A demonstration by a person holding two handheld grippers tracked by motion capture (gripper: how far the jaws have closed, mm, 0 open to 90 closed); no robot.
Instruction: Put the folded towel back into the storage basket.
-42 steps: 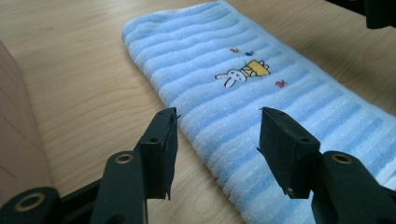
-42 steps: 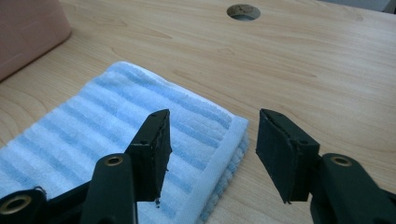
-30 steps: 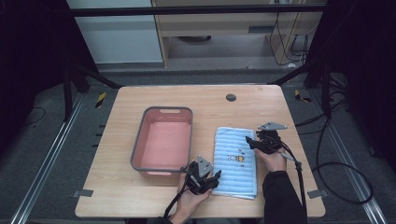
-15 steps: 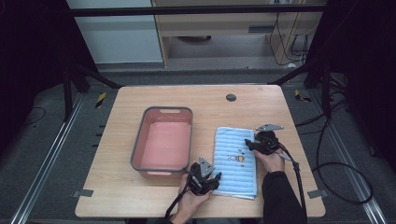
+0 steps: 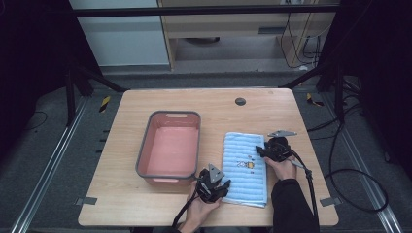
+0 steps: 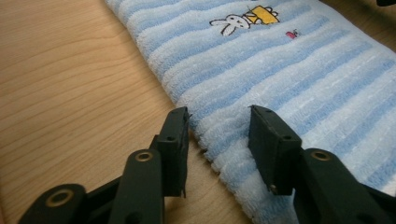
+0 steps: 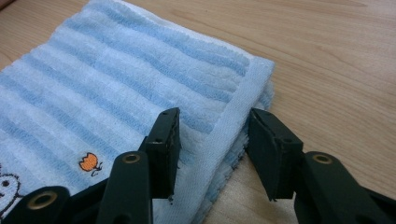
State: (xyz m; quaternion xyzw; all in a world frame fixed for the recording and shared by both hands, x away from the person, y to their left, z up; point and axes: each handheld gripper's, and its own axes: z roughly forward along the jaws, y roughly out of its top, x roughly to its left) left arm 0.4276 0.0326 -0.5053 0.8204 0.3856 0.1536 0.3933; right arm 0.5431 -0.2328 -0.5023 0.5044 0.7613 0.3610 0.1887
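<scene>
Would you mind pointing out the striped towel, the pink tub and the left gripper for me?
striped towel (image 5: 245, 167), high view, middle of its blue-striped top.
pink tub (image 5: 145, 151), high view, left grey rim.
left gripper (image 6: 218, 133), left gripper view, midway between its open jaws over the towel's edge.

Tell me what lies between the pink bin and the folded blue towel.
Bare wood: in the high view a strip of table separates the pink bin from the blue towel.

towel (image 6: 289, 60): ribbed terry cloth | table (image 7: 345, 56): matt wood grain | tub (image 5: 167, 145): seemingly smooth plastic
</scene>
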